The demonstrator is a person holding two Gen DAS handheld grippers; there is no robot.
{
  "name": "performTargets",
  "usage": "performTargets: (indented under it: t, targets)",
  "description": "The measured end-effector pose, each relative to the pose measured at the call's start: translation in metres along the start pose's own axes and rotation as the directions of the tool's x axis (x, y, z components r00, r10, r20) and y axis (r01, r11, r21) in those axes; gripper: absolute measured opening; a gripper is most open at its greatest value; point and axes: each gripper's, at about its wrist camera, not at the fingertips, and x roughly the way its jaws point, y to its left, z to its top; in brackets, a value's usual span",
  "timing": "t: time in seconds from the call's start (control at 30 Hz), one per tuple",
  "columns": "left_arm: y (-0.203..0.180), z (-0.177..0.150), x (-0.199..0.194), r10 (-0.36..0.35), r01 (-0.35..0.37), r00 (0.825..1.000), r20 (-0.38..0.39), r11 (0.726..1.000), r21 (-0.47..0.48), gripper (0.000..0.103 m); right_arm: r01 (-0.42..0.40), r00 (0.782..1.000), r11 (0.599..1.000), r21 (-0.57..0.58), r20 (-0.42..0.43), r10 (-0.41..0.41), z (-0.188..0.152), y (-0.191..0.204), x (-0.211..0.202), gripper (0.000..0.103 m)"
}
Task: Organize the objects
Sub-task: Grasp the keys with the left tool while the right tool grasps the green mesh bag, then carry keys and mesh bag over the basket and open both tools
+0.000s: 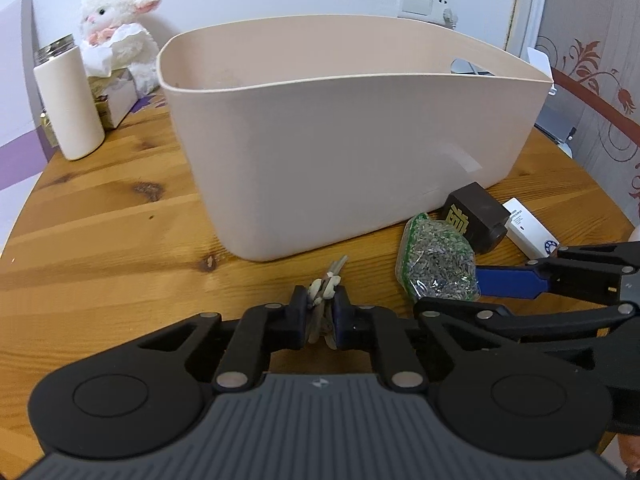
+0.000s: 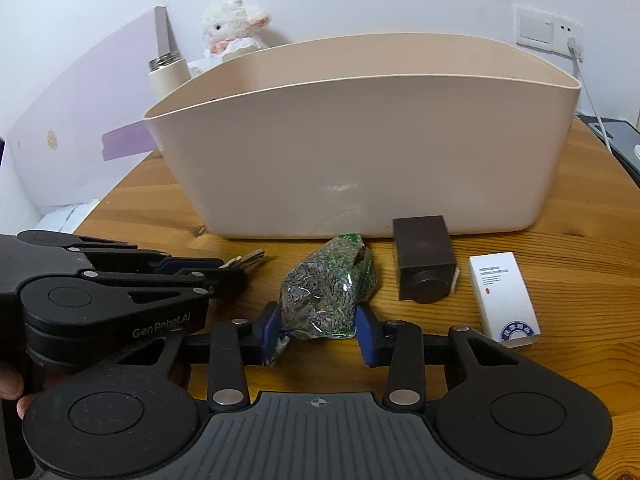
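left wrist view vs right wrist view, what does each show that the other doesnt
Only the left wrist view: the tissue box beside the plush lamb. Only the right wrist view: a hand on the left gripper, and a white cable. Both share the beige bin, keys, herb bag, dark box, white box.

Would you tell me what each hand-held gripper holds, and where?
Left hand-held gripper: keys, mid-bunch. Right hand-held gripper: herb bag, at its near end.
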Motion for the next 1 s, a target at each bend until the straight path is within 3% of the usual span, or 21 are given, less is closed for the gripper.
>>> performTargets:
  t: [0.27, 0.53, 1.0]
  targets:
    - [0.014, -0.005, -0.019, 0.009, -0.008, 1.000, 0.009, 0.997, -0.075, 0.015, -0.018, 1.000, 1.000, -0.024, 0.020, 0.019, -0.005, -0.001, -0.018, 0.035]
    - [0.011, 0.003, -0.058, -0.006, 0.012, 0.996, 0.092, 0.998, -0.068, 0.015, -0.001, 0.994, 0.999, -0.032, 0.113, 0.005, 0.008, -0.005, -0.055, 0.035]
    - [0.005, 0.062, -0.113, 0.023, -0.002, 0.959, 0.282, 0.997, -0.072, 0.015, 0.034, 0.945, 0.999, -0.004, 0.326, -0.031, 0.069, -0.031, -0.112, 0.036]
